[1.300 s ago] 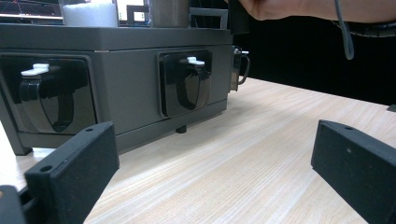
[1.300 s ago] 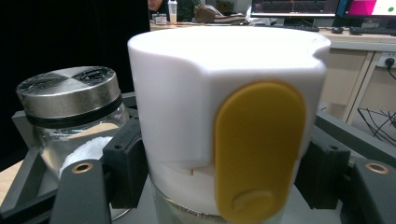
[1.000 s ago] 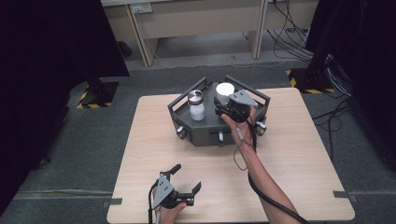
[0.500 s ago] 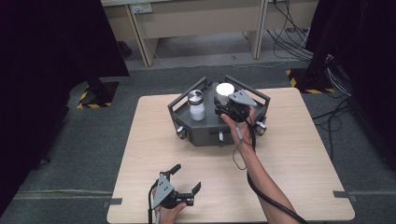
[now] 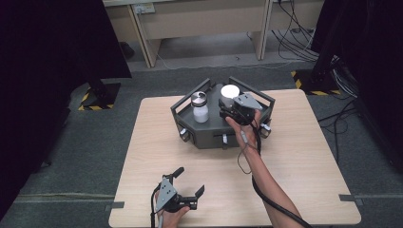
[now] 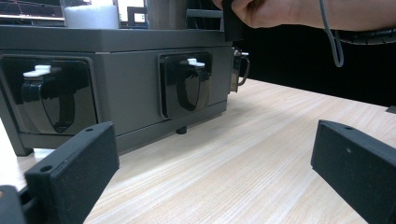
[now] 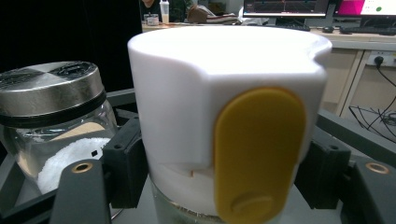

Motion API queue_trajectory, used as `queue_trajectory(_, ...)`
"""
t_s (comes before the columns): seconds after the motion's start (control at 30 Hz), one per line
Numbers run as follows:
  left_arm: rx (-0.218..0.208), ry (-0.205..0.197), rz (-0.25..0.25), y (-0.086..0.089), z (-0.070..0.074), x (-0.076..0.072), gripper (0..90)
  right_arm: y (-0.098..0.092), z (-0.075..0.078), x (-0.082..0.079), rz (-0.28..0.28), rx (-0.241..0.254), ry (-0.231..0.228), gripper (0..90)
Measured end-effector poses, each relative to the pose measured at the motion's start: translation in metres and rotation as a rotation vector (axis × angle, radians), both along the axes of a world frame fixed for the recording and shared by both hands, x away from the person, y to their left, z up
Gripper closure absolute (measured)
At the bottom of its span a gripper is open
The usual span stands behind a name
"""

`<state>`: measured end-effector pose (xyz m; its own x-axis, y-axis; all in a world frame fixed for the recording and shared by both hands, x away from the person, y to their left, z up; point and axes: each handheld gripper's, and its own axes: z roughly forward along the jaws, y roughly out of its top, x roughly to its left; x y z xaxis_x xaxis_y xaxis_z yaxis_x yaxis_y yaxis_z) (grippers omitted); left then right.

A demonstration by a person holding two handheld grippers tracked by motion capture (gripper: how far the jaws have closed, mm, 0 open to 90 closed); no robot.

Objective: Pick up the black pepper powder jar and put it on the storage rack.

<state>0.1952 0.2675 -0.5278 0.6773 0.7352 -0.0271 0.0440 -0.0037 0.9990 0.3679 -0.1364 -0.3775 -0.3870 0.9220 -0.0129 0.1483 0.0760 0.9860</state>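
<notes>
Nothing has moved since the earlier frames: both hands sit as they were. Nearest, well short of the dark tray [image 5: 204, 137] on the table [image 5: 294, 166], the left gripper [image 5: 189, 183] rests with jaws wide, holding nothing. On the tray, the right gripper [image 7: 219, 186] clamps the white-capped bottle [image 7: 224, 121] between its jaws, just beside the steel-lidded jar [image 5: 200, 107].

Dark tray [image 5: 209, 135] on wooden table [image 5: 304, 171]

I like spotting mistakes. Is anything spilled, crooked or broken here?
Nothing stands out. The glass jar and the white-capped container stand upright in the dark tray, nothing spilled. The right gripper is shut on that container.
</notes>
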Motion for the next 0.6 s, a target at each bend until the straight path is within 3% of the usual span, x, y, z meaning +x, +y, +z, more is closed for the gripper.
queue_trajectory(0.3, -0.001, -0.001, 0.001, 0.0001, 0.0002, -0.0004, 0.2, 0.0003, -0.001, -0.0007, -0.004, 0.009, -0.001, 29.9)
queue_trajectory(0.6, 0.002, -0.001, 0.001, -0.0003, 0.0003, -0.0005, 0.2, 0.0002, -0.0006, -0.0036, -0.016, 0.019, 0.0, 22.6)
